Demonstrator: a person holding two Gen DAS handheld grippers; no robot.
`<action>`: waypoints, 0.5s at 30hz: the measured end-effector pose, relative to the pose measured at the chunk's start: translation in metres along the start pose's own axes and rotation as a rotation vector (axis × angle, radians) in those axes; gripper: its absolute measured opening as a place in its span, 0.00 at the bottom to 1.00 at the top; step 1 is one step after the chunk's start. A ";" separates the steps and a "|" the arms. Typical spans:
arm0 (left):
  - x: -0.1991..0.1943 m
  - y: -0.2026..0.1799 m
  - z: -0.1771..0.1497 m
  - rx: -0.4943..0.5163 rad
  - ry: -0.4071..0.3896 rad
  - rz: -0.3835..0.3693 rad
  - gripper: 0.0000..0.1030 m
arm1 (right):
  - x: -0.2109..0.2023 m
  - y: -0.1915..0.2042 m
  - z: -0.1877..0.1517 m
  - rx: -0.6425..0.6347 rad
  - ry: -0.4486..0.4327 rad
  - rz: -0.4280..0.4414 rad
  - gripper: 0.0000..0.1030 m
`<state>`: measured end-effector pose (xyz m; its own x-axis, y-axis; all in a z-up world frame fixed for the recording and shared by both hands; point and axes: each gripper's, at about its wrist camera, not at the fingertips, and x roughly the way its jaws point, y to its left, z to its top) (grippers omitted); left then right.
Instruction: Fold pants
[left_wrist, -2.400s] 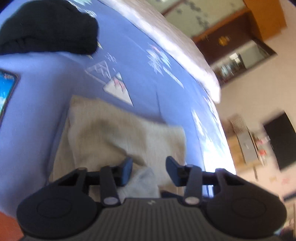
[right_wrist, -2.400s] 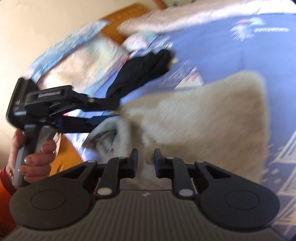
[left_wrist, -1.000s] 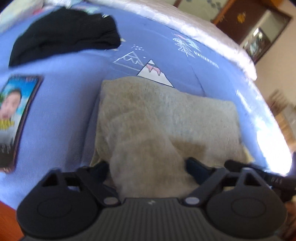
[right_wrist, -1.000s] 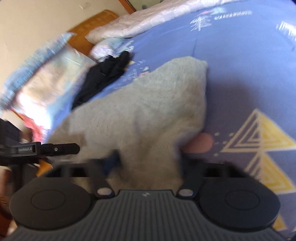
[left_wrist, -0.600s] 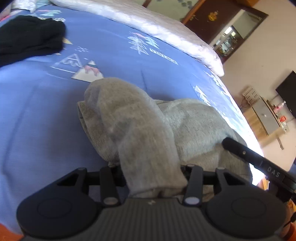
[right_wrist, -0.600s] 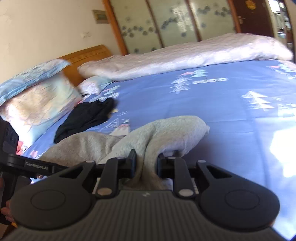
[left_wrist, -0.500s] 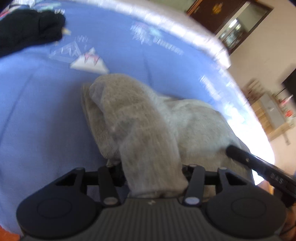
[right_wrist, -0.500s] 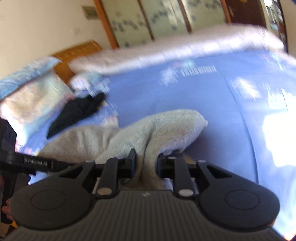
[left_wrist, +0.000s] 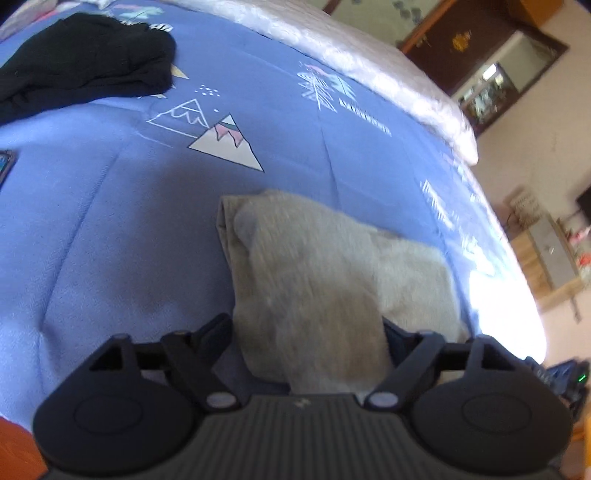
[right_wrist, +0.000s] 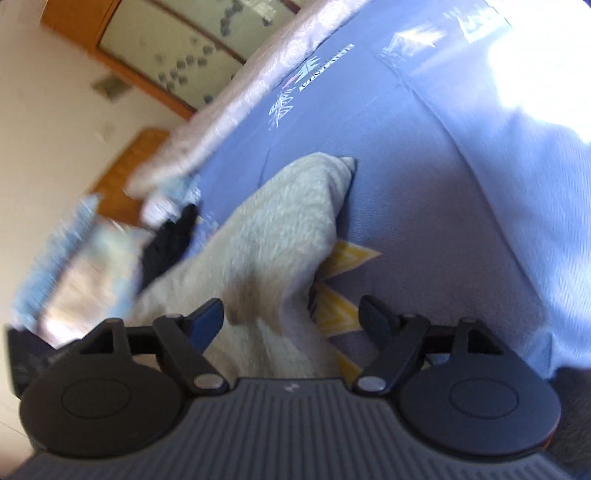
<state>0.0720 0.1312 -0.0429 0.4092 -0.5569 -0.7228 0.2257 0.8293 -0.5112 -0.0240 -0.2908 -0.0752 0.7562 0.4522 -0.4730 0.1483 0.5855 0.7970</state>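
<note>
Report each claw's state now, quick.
Left claw: open, jaws just spread, folded grey fleece pants lying loose between them.
Right claw: open, just released, the pants between its jaws.

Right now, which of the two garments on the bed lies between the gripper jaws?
The grey pants, lying on the blue bedsheet between the open jaws of both grippers. The black garment lies apart, farther up the bed toward the pillows.

You have one pair of grey pants (left_wrist: 317, 280) on one bed (left_wrist: 110, 221), one black garment (left_wrist: 85, 62) near its head end, two claws, and what may be one phone (left_wrist: 5, 164) at the bed's left edge.
</note>
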 end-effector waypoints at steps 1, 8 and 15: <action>0.003 0.002 0.002 -0.016 0.011 -0.008 0.91 | 0.001 -0.002 0.003 0.024 0.006 0.014 0.81; 0.053 0.003 -0.004 -0.065 0.085 -0.078 0.99 | 0.028 0.016 0.019 -0.069 0.067 0.004 0.83; 0.054 -0.032 -0.018 0.155 0.051 0.102 0.64 | 0.047 0.058 -0.011 -0.290 0.093 -0.071 0.33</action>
<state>0.0703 0.0737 -0.0738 0.3927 -0.4678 -0.7918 0.3201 0.8766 -0.3592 0.0131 -0.2284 -0.0549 0.6873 0.4551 -0.5661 0.0002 0.7793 0.6267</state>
